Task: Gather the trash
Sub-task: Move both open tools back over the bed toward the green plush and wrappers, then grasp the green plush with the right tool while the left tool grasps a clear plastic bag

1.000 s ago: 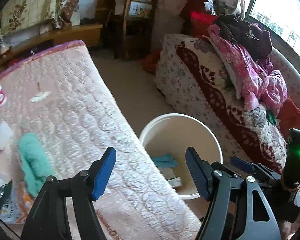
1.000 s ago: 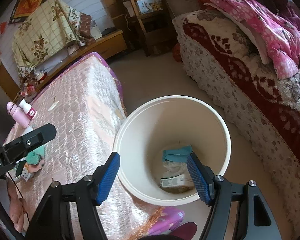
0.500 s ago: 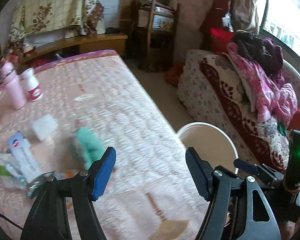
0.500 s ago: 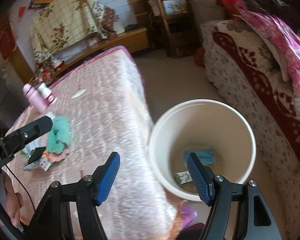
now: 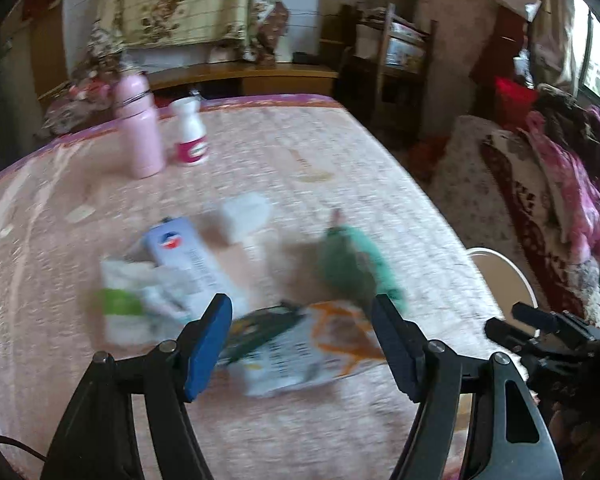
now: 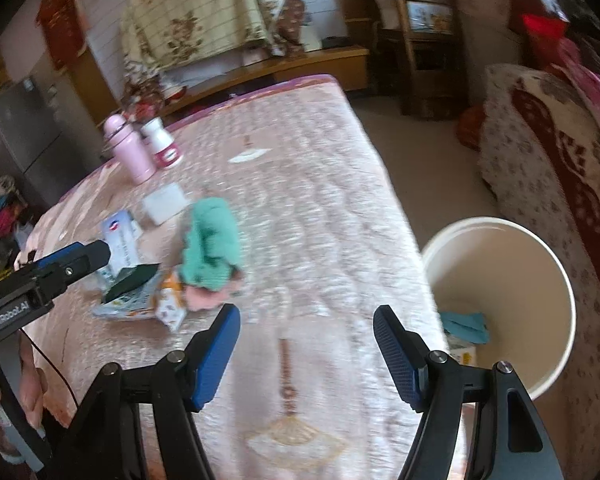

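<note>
Both views swing off the bucket (image 6: 500, 312) beside the table's right edge onto the trash pile (image 5: 300, 340) near its front-left corner; left claw (image 5: 300, 340) and right claw (image 6: 306, 350) gape wide, empty, so another pickup looks next.

Crumpled wrappers (image 6: 140, 300) and a teal cloth (image 6: 212, 240) lay heaped ahead-left of the right hand-held gripper (image 6: 306, 354); a cream bin (image 6: 556, 280) stood to its right.

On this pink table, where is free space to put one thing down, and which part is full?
Free: the table strip between the green cloth and the edge beside the bucket, and the near part in front of the right gripper. Crowded: the wrappers and white box left of the cloth, up to the pink bottle.
</note>
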